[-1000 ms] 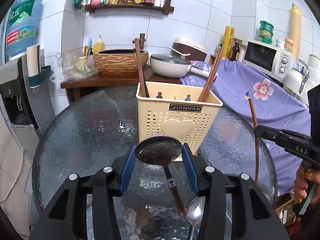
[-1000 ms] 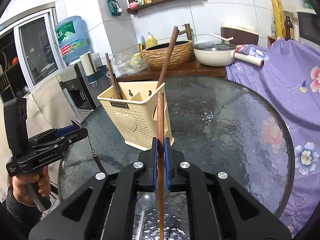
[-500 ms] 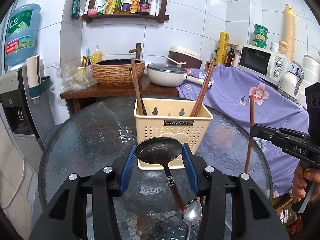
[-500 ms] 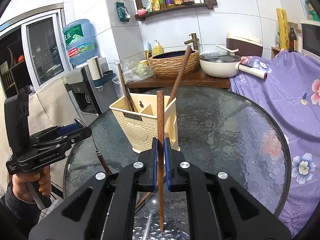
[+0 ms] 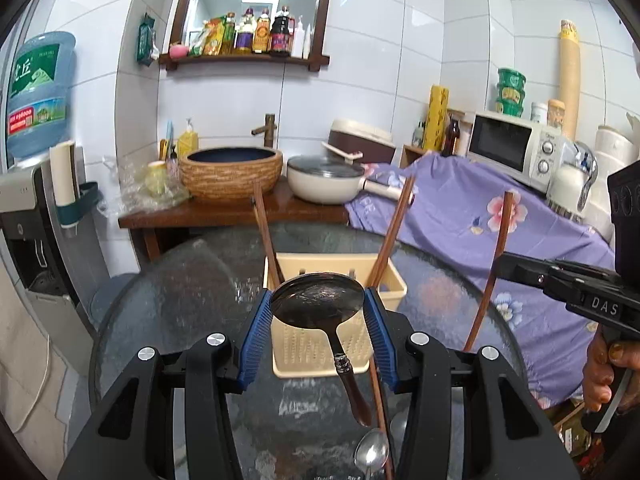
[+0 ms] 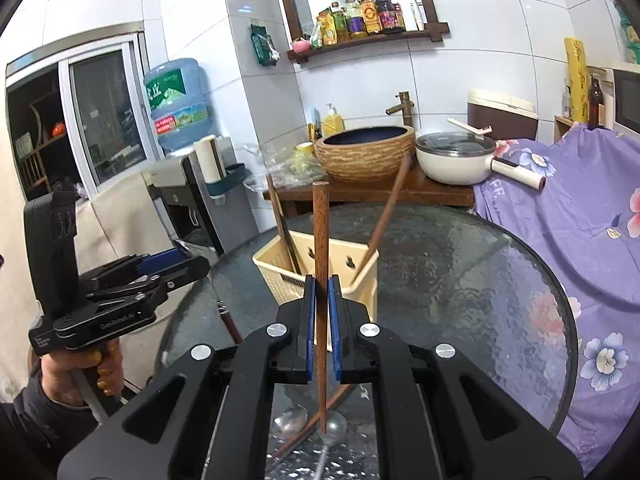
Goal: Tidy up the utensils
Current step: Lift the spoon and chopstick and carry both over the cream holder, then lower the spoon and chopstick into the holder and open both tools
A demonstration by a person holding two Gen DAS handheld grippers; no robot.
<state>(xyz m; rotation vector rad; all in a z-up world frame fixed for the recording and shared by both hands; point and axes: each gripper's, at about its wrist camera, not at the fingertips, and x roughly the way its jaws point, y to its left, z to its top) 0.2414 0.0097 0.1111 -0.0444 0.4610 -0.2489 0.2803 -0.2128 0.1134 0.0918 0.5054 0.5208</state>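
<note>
Now the left tongs (image 5: pixel 318 312) grip the ladle (image 5: pixel 318 306) by its bowl and the right tongs (image 6: pixel 321 312) pinch a chopstick (image 6: pixel 321 264) upright, both above the counter (image 6: pixel 460 264) near the holder (image 6: pixel 320 276), probably to drop them in.

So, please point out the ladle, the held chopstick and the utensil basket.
ladle (image 5: pixel 318 300), left wrist view, on its dark bowl.
held chopstick (image 6: pixel 321 232), right wrist view, on its upper shaft.
utensil basket (image 6: pixel 360 292), right wrist view, on its perforated right wall.
</note>
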